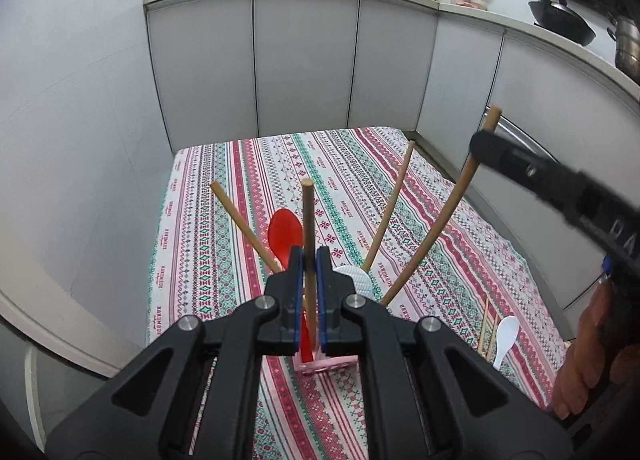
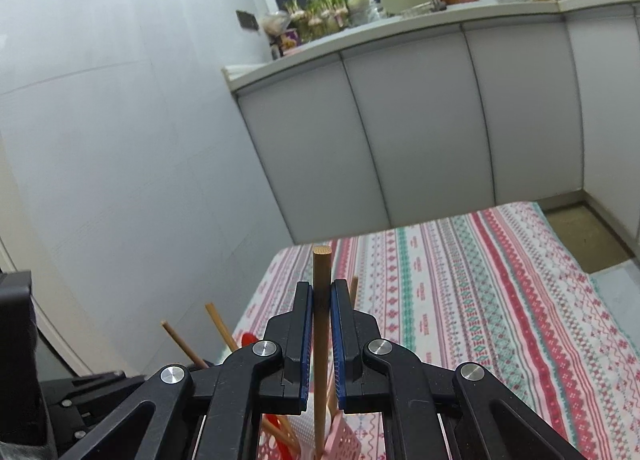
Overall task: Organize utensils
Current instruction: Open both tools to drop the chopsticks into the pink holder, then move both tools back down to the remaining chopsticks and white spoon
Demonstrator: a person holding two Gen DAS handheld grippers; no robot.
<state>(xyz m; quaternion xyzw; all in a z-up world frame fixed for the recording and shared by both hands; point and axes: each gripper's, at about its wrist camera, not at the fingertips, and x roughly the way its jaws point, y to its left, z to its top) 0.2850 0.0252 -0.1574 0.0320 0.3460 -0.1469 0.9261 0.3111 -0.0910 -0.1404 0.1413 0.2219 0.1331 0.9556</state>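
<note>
A pink slotted utensil holder (image 1: pixel 326 364) stands on the striped tablecloth (image 1: pixel 248 187), with several wooden-handled utensils, a red spoon (image 1: pixel 285 236) and a white rice paddle (image 1: pixel 358 280) in it. My left gripper (image 1: pixel 309 260) is shut on one upright wooden handle (image 1: pixel 308 211). My right gripper (image 2: pixel 321 296) is shut on another wooden handle (image 2: pixel 322 264) that leans out of the holder (image 2: pixel 344 440); it shows in the left wrist view (image 1: pixel 486 147) at the right. A white spoon (image 1: pixel 505 338) and a pair of chopsticks (image 1: pixel 486 334) lie on the cloth to the right.
Grey kitchen cabinets (image 1: pixel 304 55) stand behind the table, with a sink, bottles and plants on the counter above. A black pan (image 1: pixel 560 15) and a steel pot (image 1: pixel 626 43) sit at the far right. A white wall (image 1: pixel 72 99) runs along the left.
</note>
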